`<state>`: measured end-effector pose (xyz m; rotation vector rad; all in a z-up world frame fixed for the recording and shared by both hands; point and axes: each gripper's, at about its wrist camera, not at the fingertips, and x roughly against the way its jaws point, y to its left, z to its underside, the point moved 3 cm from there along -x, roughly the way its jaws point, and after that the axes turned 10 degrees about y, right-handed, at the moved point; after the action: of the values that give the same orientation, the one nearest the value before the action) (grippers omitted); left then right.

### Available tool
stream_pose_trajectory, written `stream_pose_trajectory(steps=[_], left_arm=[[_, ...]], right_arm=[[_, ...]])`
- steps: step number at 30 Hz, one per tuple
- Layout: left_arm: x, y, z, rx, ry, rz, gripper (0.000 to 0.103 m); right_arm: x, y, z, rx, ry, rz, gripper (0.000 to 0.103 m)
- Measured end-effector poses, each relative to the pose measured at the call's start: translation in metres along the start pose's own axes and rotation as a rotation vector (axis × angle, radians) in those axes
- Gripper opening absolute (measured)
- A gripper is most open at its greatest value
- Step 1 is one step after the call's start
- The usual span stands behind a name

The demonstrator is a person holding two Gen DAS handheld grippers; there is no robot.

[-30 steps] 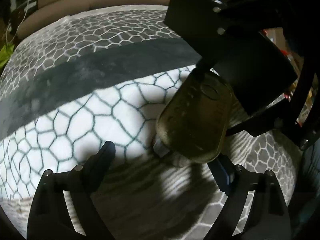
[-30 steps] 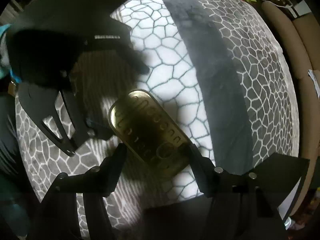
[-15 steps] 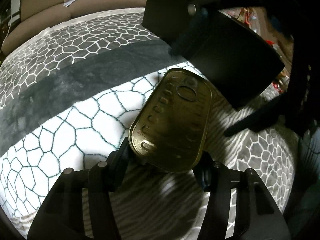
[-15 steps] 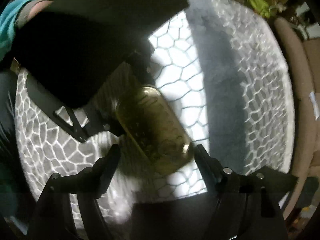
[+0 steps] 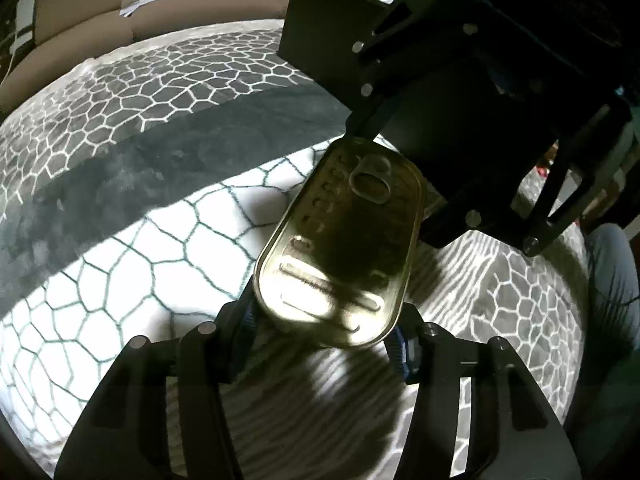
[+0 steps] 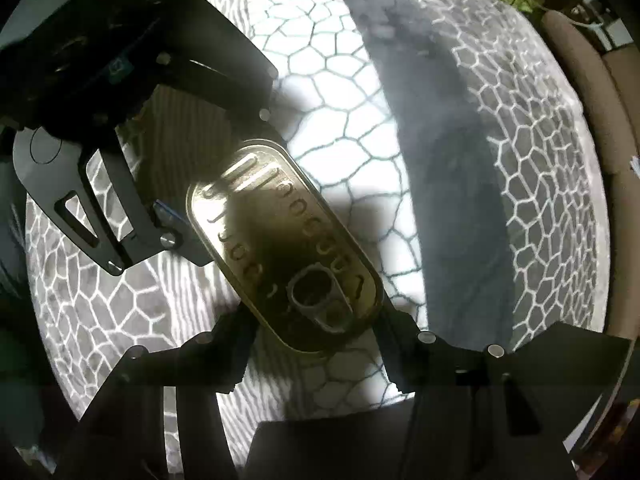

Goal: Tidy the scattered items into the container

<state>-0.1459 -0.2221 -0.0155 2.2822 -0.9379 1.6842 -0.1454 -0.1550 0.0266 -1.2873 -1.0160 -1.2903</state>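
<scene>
A tan sofa (image 5: 80,12) lies beyond the honeycomb-patterned blanket (image 5: 120,216), above which the gold oval tin (image 5: 340,248) is pinched at its near end by the closing left tool (image 5: 326,332), the closing right tool (image 6: 316,344) gripping its far, pull-tab end.

Two round fisheye views, dim overall, with black vignetted corners and lines bending strongly toward the edges. A hard pool of light bleaches the white part of the grey-and-white honeycomb-patterned plush blanket (image 5: 120,248) almost blank. The oval gold-coloured metal tin with a ring pull (image 5: 340,248) carries bright glare at one end and deep shade across its middle. Black tool silhouettes cast soft shadows over the fabric; background furniture is murky and slightly blurred
</scene>
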Motion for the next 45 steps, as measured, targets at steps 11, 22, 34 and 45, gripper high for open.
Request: stream_pose_trajectory(steps=[11,22,34,45], left_arm=[[0.038,0.046,0.009,-0.154,0.204,-0.233,0.050],[0.084,0.089,0.073,0.202,-0.089,-0.110,0.079],[0.080,0.090,0.093,0.468,-0.282,0.121,0.079],[0.076,0.124,0.107,0.782,-0.431,0.421,0.086]], right_arm=[[0.028,0.002,-0.051,-0.206,-0.201,-0.038,0.030],[0.018,-0.006,-0.031,-0.583,-0.491,-0.129,0.066],[-0.003,-0.027,-0.010,-1.039,-0.769,-0.677,0.081],[-0.028,-0.039,0.001,-1.247,-0.744,-0.841,0.059]])
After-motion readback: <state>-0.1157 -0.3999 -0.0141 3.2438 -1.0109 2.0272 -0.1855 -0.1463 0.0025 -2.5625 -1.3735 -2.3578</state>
